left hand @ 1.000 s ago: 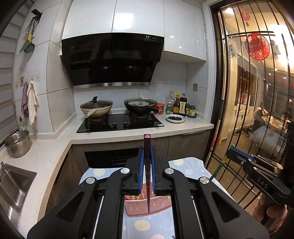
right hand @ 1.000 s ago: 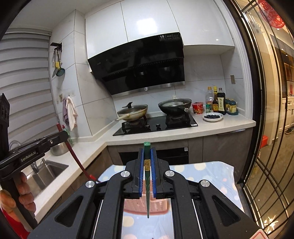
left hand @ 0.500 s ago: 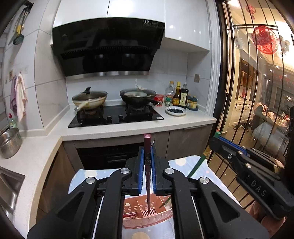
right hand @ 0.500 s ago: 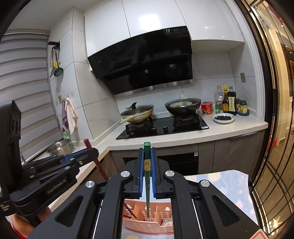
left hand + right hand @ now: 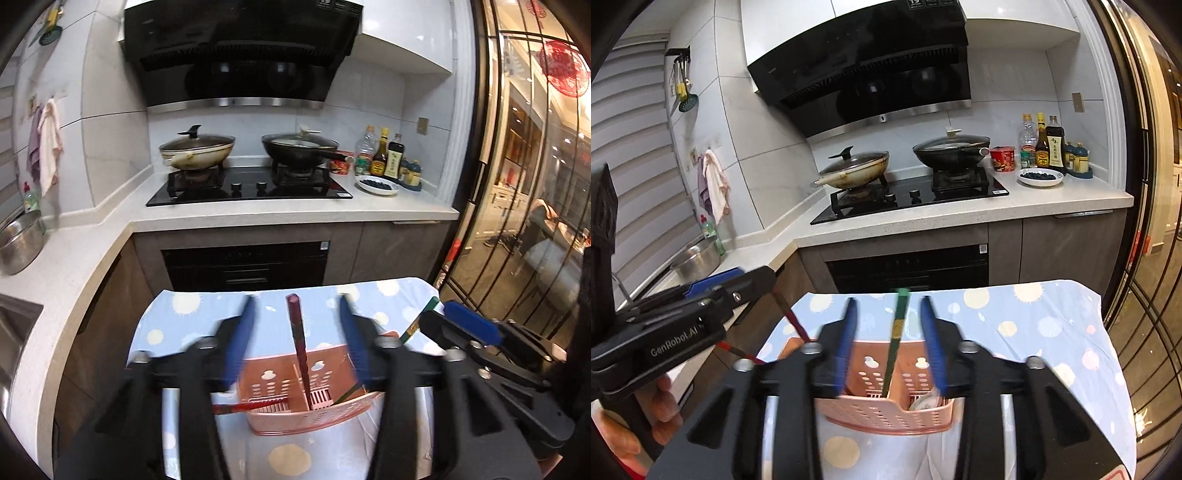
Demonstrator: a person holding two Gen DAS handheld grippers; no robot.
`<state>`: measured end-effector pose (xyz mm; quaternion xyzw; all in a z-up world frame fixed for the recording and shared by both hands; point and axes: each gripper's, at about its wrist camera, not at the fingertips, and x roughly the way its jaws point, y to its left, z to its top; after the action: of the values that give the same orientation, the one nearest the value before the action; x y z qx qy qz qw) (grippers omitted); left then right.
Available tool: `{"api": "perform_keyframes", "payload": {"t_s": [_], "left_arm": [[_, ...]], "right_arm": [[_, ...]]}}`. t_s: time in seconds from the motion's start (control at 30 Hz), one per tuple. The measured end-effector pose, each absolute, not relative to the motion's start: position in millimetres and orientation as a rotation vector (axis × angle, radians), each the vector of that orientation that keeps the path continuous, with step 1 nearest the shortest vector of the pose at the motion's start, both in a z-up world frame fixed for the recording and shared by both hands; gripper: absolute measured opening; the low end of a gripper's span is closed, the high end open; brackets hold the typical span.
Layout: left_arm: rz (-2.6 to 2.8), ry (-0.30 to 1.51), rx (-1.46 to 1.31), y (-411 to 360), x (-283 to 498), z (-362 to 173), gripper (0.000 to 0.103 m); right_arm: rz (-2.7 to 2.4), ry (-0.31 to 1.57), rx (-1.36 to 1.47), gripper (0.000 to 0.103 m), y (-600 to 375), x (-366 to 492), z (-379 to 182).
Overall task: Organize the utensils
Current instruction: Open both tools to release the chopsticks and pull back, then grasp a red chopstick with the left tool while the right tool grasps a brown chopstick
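A pink slotted basket (image 5: pixel 314 411) stands on a table under a blue dotted cloth (image 5: pixel 184 314). My left gripper (image 5: pixel 296 306) hangs just above the basket with its jaws opening. A dark red chopstick (image 5: pixel 298 343) stands loose between them, its tip in the basket. My right gripper (image 5: pixel 888 301) is also over the basket (image 5: pixel 886 415), jaws opening. A green chopstick (image 5: pixel 897 343) stands free between its blue pads (image 5: pixel 846 343), its tip in a compartment. A white spoon (image 5: pixel 927 400) lies in the right compartment. Another red stick (image 5: pixel 251 406) pokes out of the basket's left side.
Behind the table runs a white counter (image 5: pixel 258 214) with a black hob, two lidded pans (image 5: pixel 197 149) and sauce bottles (image 5: pixel 384 155). A steel bowl (image 5: pixel 18 240) sits by the sink at left. A glass door with black bars (image 5: pixel 517 221) closes the right side.
Both grippers came down and forward over the basket. Their jaws, shut on the chopsticks before, have parted, and the chopstick tips now sit inside the basket.
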<state>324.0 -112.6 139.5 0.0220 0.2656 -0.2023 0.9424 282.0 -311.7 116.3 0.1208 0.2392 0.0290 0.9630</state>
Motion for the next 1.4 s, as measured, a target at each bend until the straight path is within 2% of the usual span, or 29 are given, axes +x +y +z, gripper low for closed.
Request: {"api": "perform_keyframes", "payload": {"t_s": [0.2, 0.37, 0.47, 0.83, 1.4], "left_arm": [[-0.39, 0.531, 0.052, -103.5, 310.9, 138.7, 0.062], [-0.383, 0.54, 0.058, -97.8, 294.4, 138.0, 0.064], [-0.377, 0.542, 0.065, -95.3, 280.6, 136.1, 0.073], [-0.386, 0.556, 0.072, -81.2, 224.6, 121.5, 0.075], [-0.357, 0.79, 0.113, -48.0, 127.2, 3.2, 0.078]], "right_arm": [[0.054, 0.468, 0.243, 0.042, -310.4, 256.8, 118.5], [0.053, 0.468, 0.236, 0.045, -306.8, 230.5, 118.1], [0.047, 0.466, 0.227, 0.049, -303.5, 211.5, 115.5], [0.037, 0.515, 0.236, 0.049, -302.2, 144.9, 91.3], [-0.031, 0.75, 0.162, 0.049, -284.7, 41.7, -14.3]]}}
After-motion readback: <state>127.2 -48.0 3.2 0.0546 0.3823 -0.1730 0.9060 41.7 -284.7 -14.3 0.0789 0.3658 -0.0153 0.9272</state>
